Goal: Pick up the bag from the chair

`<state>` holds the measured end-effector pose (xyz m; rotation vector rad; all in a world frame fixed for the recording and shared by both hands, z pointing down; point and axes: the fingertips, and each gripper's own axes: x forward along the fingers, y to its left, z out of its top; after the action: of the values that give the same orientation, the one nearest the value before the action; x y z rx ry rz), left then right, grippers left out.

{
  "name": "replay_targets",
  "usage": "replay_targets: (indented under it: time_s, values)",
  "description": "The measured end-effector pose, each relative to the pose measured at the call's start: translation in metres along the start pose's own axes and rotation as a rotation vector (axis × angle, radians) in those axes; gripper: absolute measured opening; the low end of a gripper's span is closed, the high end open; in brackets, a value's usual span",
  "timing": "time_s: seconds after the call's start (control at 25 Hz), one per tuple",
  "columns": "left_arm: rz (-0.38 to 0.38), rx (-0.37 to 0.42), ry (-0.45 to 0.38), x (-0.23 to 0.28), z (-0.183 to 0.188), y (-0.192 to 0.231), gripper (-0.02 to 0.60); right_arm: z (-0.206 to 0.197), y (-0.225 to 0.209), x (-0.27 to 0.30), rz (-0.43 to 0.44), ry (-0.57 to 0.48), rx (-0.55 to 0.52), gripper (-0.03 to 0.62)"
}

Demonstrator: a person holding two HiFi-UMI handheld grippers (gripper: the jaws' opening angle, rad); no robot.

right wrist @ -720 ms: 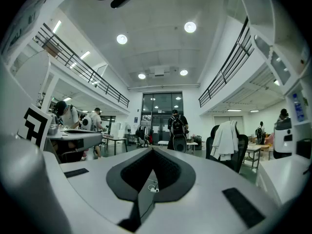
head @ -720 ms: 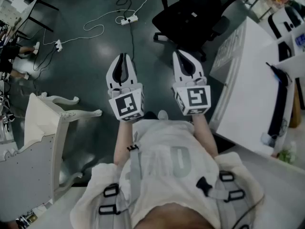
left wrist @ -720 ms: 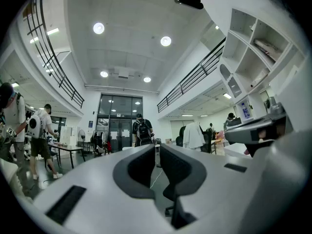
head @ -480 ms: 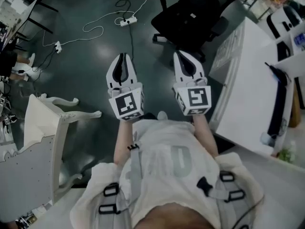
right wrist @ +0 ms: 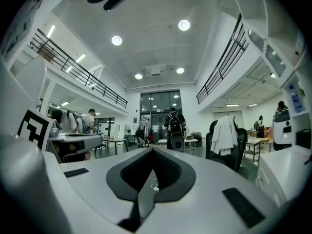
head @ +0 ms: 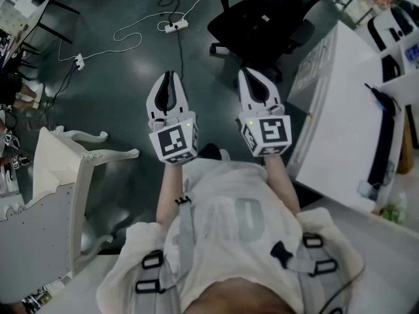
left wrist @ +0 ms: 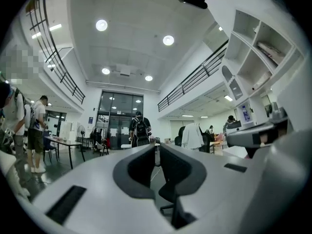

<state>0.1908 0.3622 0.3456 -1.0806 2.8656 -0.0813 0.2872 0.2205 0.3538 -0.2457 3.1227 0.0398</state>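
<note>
The fingers (head: 156, 100) of the left gripper (head: 168, 77) meet at their tips with nothing between them. The right gripper (head: 249, 74) is the same: tips together, empty. Both are held level in front of the person's white shirt (head: 229, 221), pointing away over the dark floor.

To the near left stands a white carved chair (head: 72, 169), and no bag shows on it. To the near right is a white desk (head: 340, 110). Farther out, a power strip (head: 177, 26) and its cable lie on the floor, ahead of the left gripper.

Farthest, ahead and a little right, is a black office chair (head: 262, 21). A bulky dark mass sits on its seat. This is probably the bag, but black on black hides its outline and its long axis. The right gripper view shows this chair to the right of its jaws, with a white cloth over the backrest.

The chair lies well beyond both grippers, nearer the right one, so the person would likely have to walk forward before reaching.
</note>
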Motion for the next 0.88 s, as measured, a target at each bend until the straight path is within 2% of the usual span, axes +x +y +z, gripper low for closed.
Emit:
replay_targets:
  time_s: [0.12, 0.24, 0.4, 0.72, 0.88]
  values:
    - [0.004, -0.048, -0.005, -0.005, 0.002, 0.002, 0.034, -0.006, 0.003, -0.003, 0.002, 0.01, 0.023, 0.006]
    - [0.013, -0.022, -0.002, -0.004, 0.002, 0.004, 0.034, -0.008, 0.005, -0.004, 0.018, 0.012, 0.044, 0.006]
    - [0.027, -0.036, 0.006, 0.001, -0.003, 0.01, 0.034, -0.007, 0.006, -0.001, 0.042, 0.007, 0.039, 0.006]
    - [-0.002, -0.016, -0.045, 0.035, 0.014, -0.001, 0.034, 0.004, -0.013, 0.017, 0.042, -0.03, 0.012, 0.006]
    - [-0.016, -0.006, -0.042, 0.055, 0.013, -0.003, 0.034, 0.006, -0.028, 0.028, 0.016, -0.037, 0.01, 0.006]
